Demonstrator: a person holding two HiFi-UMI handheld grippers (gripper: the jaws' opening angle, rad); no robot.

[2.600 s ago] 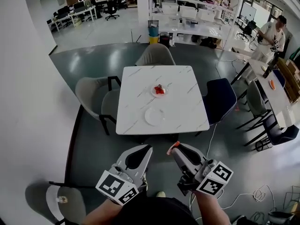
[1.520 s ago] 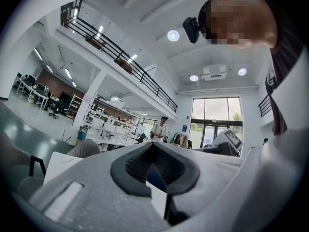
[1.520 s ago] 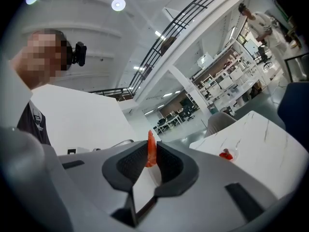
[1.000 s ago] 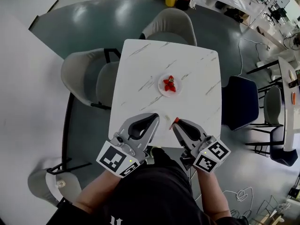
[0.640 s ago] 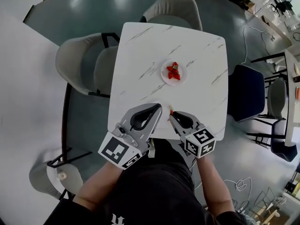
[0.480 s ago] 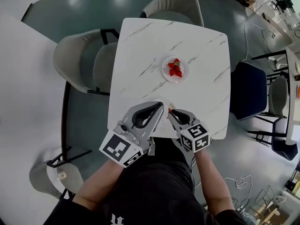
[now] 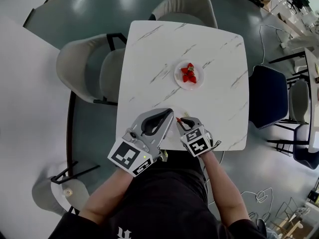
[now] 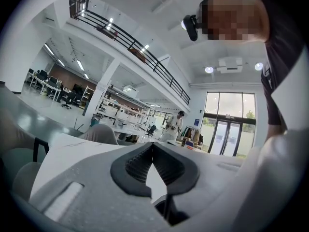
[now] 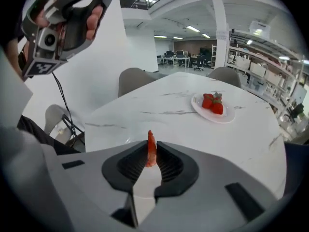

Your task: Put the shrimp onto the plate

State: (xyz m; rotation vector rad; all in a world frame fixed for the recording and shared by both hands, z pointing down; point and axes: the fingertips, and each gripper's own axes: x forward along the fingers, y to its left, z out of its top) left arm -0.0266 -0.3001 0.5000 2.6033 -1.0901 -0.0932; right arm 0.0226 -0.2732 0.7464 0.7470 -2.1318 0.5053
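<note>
Red strawberries lie on the far plate; right gripper fingers pinch the shrimp, left gripper fingers closed empty.

The shrimp, small and orange-red, stands upright at lower centre of the frame, pinched between the jaws of the right gripper. The white plate lies flat on the tabletop just beyond, with only its faint rim showing.

You wear a black short-sleeved top, and your light grey plastic left gripper and right gripper each carry dark ribbed jaws and a black-and-white marker cube.
</note>
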